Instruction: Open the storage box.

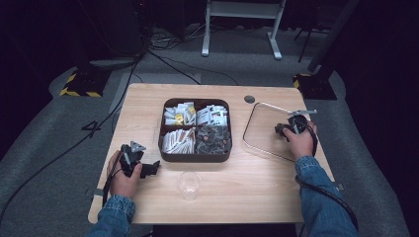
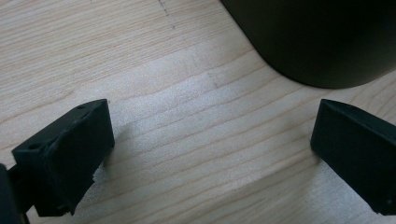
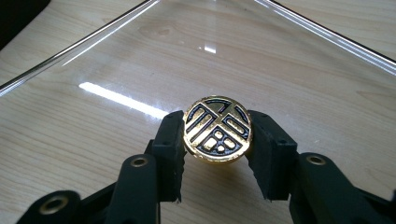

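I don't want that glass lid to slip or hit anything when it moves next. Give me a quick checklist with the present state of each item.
1. Right gripper shut on the gold knob: ok, jaws press both sides.
2. Knob centred between the jaws: ok.
3. Glass lid lying flat on the table: ok.
4. Lid clear of the sorting box: ok, a gap shows between them.
5. Left gripper free and out of the way: ok, open, holding nothing, beside the box.
6. Clear cup away from the lid's path: cannot tell.

Wooden table (image 1: 257, 192): tray (image 1: 194, 158), lid (image 1: 257, 140), glass (image 1: 189, 184).
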